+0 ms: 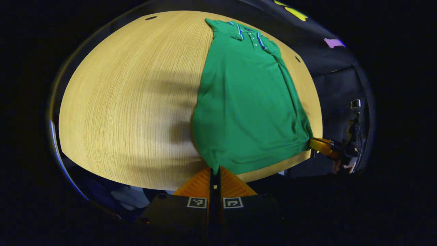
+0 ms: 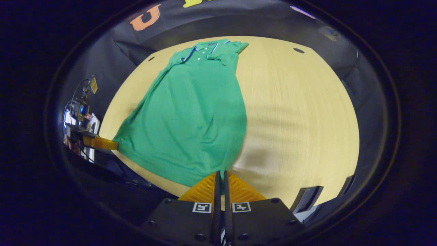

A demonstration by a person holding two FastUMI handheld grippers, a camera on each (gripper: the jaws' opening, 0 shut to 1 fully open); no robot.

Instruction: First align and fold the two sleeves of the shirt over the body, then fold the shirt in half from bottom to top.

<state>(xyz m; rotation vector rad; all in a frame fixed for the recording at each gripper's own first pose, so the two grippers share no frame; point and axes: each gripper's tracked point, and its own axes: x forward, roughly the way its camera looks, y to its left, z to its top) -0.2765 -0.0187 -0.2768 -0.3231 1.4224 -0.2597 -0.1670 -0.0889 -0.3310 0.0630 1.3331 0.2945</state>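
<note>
A green polo shirt lies lengthwise on the wooden table, collar at the far end, both sleeves folded in over the body. My left gripper is shut on the shirt's bottom left corner, at the near table edge. In the right gripper view the same shirt stretches away from my right gripper, which is shut on the bottom right corner. Each view also shows the other gripper pinching the opposite hem corner: the right gripper and the left gripper. The hem is raised slightly between them.
The table has wide bare wood on either side of the shirt. Small dark holes mark its far part. A hand holds the other gripper past the table edge. The dark booth wall stands behind the table.
</note>
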